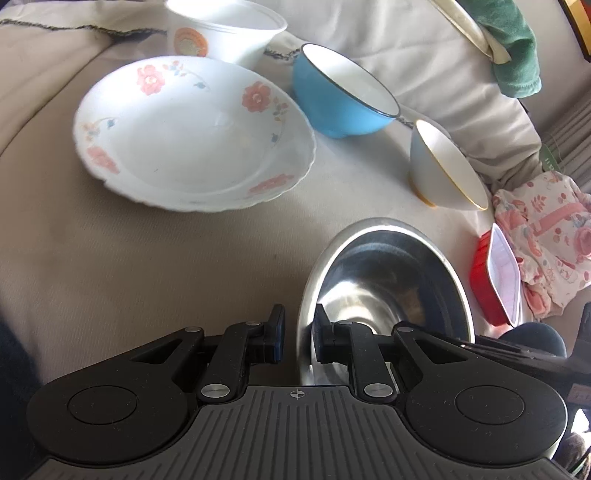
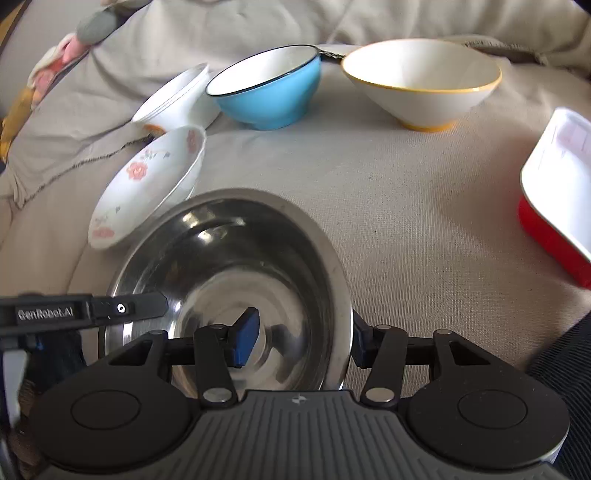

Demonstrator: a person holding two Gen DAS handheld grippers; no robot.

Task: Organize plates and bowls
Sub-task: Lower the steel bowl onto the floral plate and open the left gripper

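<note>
A steel bowl [image 1: 388, 288] [image 2: 229, 258] sits at the near edge of a beige cloth, and both grippers have it. My left gripper [image 1: 298, 332] is shut on its left rim, one finger outside and one inside. My right gripper [image 2: 303, 339] straddles the right rim, with one blue pad [image 2: 245, 338] inside the bowl and the other finger against the outside; it looks shut on the wall. Farther back lie a floral plate [image 1: 192, 136] [image 2: 147, 184], a blue bowl [image 1: 340, 92] [image 2: 269, 88] and a yellow-rimmed white bowl [image 1: 443, 170] [image 2: 421, 85].
A white bowl with an orange mark [image 1: 225, 29] [image 2: 177, 99] stands behind the plate. A red dish with a white inside [image 1: 495, 277] [image 2: 554, 192] lies at the right. A floral cloth [image 1: 550, 236] and a green cloth [image 1: 513, 48] lie beyond it.
</note>
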